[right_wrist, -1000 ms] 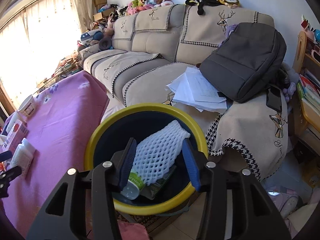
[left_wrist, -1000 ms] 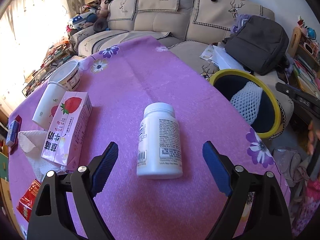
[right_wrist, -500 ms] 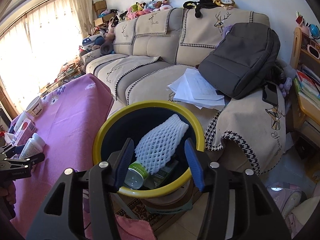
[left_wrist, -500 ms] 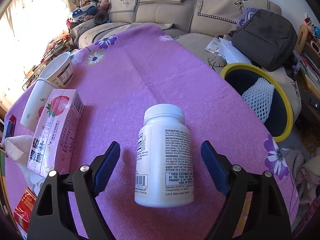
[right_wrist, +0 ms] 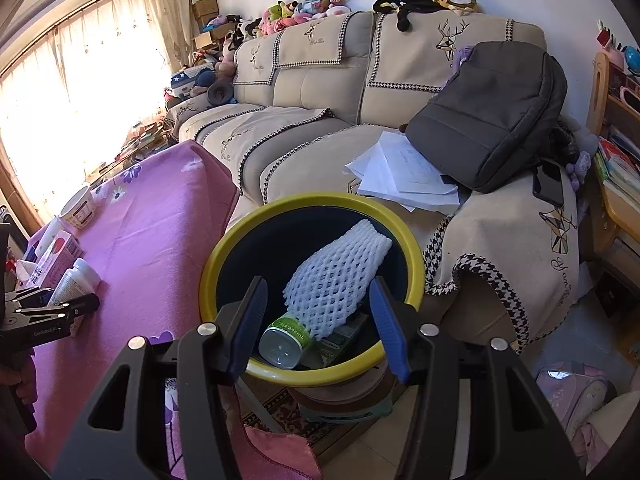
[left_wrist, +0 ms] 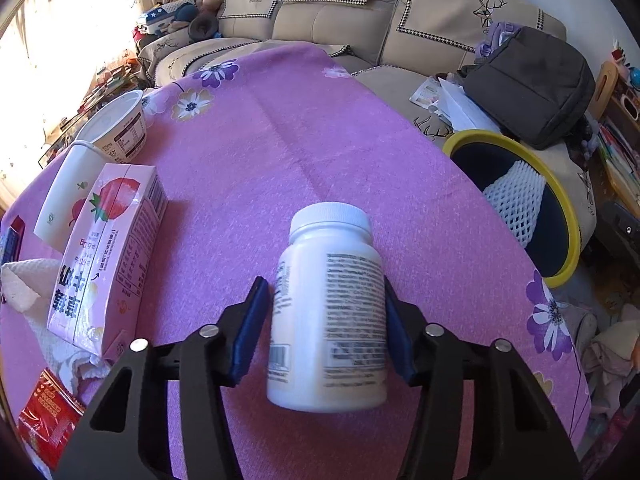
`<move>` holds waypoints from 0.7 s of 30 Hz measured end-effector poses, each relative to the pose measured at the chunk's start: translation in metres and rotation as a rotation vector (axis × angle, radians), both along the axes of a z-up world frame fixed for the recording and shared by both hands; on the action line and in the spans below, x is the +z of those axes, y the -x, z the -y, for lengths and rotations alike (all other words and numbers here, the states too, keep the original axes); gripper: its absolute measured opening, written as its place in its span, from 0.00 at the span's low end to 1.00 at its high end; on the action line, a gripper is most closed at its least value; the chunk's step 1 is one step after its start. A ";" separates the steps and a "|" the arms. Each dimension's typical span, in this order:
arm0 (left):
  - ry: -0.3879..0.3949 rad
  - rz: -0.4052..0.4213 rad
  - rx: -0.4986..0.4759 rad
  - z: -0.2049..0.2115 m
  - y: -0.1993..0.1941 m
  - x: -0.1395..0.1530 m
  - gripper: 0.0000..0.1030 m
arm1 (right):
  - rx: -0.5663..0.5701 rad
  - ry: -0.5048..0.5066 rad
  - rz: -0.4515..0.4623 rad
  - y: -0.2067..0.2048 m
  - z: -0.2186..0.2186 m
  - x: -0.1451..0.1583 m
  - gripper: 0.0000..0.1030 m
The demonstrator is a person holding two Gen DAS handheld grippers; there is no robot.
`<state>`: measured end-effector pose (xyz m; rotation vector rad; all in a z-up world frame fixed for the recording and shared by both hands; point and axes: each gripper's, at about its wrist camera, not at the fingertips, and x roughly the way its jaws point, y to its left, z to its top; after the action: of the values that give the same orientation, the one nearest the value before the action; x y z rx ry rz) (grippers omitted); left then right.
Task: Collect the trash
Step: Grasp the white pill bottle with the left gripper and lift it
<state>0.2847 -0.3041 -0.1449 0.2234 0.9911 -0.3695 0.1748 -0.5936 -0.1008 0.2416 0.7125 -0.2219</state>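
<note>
A: Since the earlier frame, your left gripper (left_wrist: 324, 322) jaws are closing around the white bottle (left_wrist: 328, 312) lying on the table (left_wrist: 280, 140).
B: Its smooth wall may slip. Your right gripper (right_wrist: 318, 320) jaws hang spread, empty, over the bin (right_wrist: 224, 248).

In the left wrist view the pink tablecloth (left_wrist: 280, 152) lies bare across centre and upper frame, giving open passage toward the yellow-rimmed bin (left_wrist: 570, 216) at right, while the strawberry carton (left_wrist: 108, 256), paper cup (left_wrist: 64, 196) and tub (left_wrist: 116, 128) crowd the left edge.
</note>
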 end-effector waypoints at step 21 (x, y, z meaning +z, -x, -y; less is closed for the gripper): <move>0.082 0.074 -0.201 0.052 0.046 0.072 0.45 | -0.049 -0.010 0.040 0.038 0.005 0.008 0.50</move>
<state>0.2387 -0.3566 -0.0728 0.2614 0.8808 -0.5809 0.1371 -0.5989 -0.0927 0.2725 0.6687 -0.2592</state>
